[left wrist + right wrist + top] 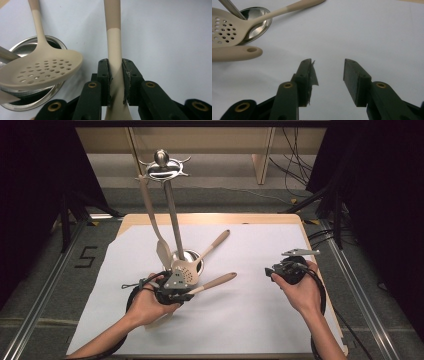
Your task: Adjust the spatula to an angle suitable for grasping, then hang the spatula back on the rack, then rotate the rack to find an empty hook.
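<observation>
A beige utensil [216,282] with a long handle [113,40] lies out to the right over the white sheet, and my left gripper [186,295] [115,75] is shut on its neck, both pads pressing the shaft. A beige slotted spoon [186,271] [42,68] [223,30] rests its head on the round steel base [190,256] [30,105] [258,21] of a utensil stand. My right gripper [270,271] [328,75] stands open to the right over bare sheet, nothing between its pads. The held utensil's handle end [237,53] lies to that gripper's left.
The stand's steel pole [172,217] rises to a hook ring [163,168] from which a beige spatula [151,217] hangs. A white sheet [260,320] covers the wooden table [210,218]. Black curtains flank both sides; cables lie on the floor behind.
</observation>
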Demonstrator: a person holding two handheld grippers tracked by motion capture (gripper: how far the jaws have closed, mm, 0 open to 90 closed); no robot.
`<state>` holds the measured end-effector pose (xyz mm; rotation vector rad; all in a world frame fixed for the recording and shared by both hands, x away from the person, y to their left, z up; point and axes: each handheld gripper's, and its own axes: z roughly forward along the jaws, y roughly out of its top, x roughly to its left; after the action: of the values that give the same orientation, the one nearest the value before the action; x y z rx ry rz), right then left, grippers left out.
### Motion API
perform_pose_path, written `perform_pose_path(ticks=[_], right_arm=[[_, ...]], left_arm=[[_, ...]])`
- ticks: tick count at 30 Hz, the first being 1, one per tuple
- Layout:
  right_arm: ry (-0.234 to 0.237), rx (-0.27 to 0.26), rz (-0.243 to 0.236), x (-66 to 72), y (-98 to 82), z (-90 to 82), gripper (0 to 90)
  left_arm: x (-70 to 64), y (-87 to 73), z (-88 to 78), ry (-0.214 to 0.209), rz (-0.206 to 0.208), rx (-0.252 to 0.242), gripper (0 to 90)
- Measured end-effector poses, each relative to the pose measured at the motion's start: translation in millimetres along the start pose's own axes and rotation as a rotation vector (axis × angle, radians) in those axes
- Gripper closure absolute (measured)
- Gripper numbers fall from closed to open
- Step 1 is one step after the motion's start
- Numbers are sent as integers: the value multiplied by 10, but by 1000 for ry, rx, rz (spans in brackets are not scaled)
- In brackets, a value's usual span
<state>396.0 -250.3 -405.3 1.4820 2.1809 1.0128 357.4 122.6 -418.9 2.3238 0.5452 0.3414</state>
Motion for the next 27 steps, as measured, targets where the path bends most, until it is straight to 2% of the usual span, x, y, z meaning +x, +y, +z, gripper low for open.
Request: perform_pose_path(ticks=[1,3,4,6,7,9,10,11,12,13,15,16,17,18,20,21,22,23,27], right_arm=[[1,-27,-22,-12,-2,9,593],[-13,-23,-5,7,4,-5,593],[-22,-24,-23,4,6,-13,593],[-11,-35,-18,21,13,-25,592],[-3,-34,-25,29,16,-43,591],[14,-46,-12,52,20,-43,590],[18,-50,-11,62,22,-39,590],[18,-50,-17,73,25,-37,589],[25,-52,-22,83,30,-30,588],[25,-45,-21,97,40,-29,586],[35,-57,-25,122,57,-20,581],[39,-55,15,167,57,-25,579],[64,-66,-17,156,71,-29,574],[76,-75,-11,176,79,-36,569],[91,-86,-11,219,100,-56,565],[103,-94,-6,241,108,-63,564],[116,-97,19,290,117,-71,563],[142,-122,-11,294,130,-67,563],[210,-159,21,462,177,-92,560]], left_arm=[[-8,1,-16,-10,-23,-22,770],[-9,5,-42,-8,-31,-54,770],[-11,13,-64,-3,-31,-66,770],[-10,29,-101,8,-25,-97,770],[-34,35,-109,0,-65,-131,770],[-44,54,-129,4,-88,-171,770],[-14,65,-156,12,-51,-160,770],[-28,73,-159,3,-82,-184,770],[-4,84,-178,15,-58,-186,770],[-29,97,-174,11,-104,-213,770],[-9,111,-181,21,-98,-250,770],[-17,121,-196,25,-128,-253,770],[-6,131,-197,26,-118,-272,770],[-3,137,-205,36,-113,-275,770],[-21,150,-203,40,-147,-295,770],[-5,158,-205,36,-128,-299,770],[-19,163,-197,39,-146,-307,770],[-12,172,-203,54,-121,-309,770],[-12,181,-187,57,-133,-328,770]])
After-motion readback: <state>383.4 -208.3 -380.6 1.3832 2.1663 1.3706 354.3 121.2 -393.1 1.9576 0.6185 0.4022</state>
